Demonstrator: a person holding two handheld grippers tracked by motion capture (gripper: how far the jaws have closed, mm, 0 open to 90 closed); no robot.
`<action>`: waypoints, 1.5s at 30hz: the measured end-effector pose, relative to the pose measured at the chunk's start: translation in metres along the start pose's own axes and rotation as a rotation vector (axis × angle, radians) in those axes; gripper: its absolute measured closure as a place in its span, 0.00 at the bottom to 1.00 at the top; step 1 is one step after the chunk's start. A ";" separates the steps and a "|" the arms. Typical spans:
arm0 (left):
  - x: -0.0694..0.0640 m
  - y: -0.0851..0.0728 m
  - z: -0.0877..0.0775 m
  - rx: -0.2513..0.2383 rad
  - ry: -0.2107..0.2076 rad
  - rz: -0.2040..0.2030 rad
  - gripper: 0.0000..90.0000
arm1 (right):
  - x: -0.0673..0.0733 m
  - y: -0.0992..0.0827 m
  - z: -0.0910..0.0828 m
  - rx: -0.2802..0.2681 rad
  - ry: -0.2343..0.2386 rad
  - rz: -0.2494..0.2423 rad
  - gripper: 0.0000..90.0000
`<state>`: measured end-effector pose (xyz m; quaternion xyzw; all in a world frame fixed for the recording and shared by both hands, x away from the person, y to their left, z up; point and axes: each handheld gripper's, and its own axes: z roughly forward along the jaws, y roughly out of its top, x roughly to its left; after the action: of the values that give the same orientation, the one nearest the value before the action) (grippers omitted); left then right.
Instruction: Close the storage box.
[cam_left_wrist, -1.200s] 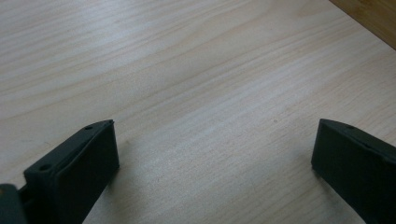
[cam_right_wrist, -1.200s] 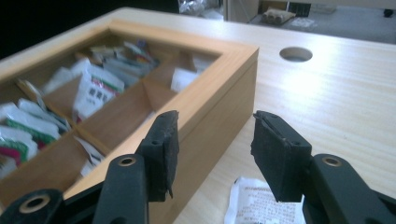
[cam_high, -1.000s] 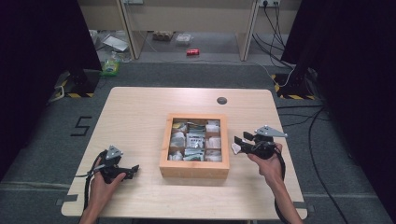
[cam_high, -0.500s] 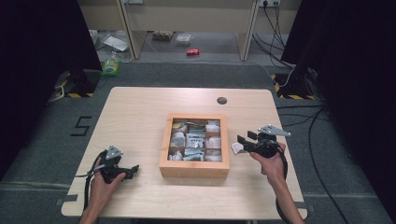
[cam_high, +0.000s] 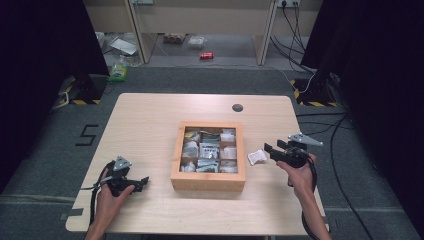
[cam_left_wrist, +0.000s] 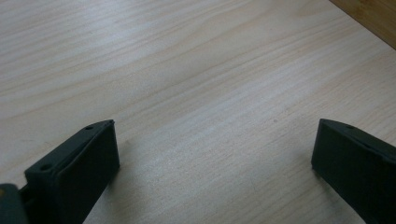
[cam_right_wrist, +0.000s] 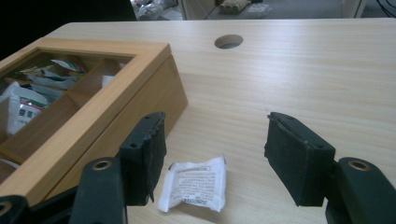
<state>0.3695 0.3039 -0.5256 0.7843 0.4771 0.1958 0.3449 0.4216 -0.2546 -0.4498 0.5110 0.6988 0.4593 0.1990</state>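
Right claw (cam_high: 268, 150) spread, jaws just been opening, nothing pinched; white packet (cam_right_wrist: 194, 184) lies flat on the surface (cam_high: 150, 120) below and between the jaws, apart from the pads. Packet sits just beside the wooden box (cam_high: 208, 180), on its right in the high view. Left claw (cam_high: 143, 181) spread wide over bare surface, well apart from the box.

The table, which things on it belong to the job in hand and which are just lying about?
In the job: small white paper sachet lying flat on the table; square wooden compartment box holding more sachets; right claw, open, sachet between its jaws untouched.

Lying about: round cable hole; red can on the floor.
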 end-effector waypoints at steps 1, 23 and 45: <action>0.000 0.000 0.000 0.000 0.000 0.000 0.00 | -0.001 -0.001 0.000 0.004 -0.006 -0.001 0.42; 0.000 0.000 0.000 0.000 0.000 0.000 0.00 | -0.003 -0.026 -0.016 0.067 -0.013 -0.009 0.38; 0.000 0.000 0.000 0.001 0.001 0.000 0.00 | 0.009 -0.054 -0.018 0.131 0.008 -0.014 0.34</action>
<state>0.3690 0.3039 -0.5255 0.7842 0.4775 0.1961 0.3444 0.3760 -0.2576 -0.4850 0.5160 0.7318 0.4133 0.1656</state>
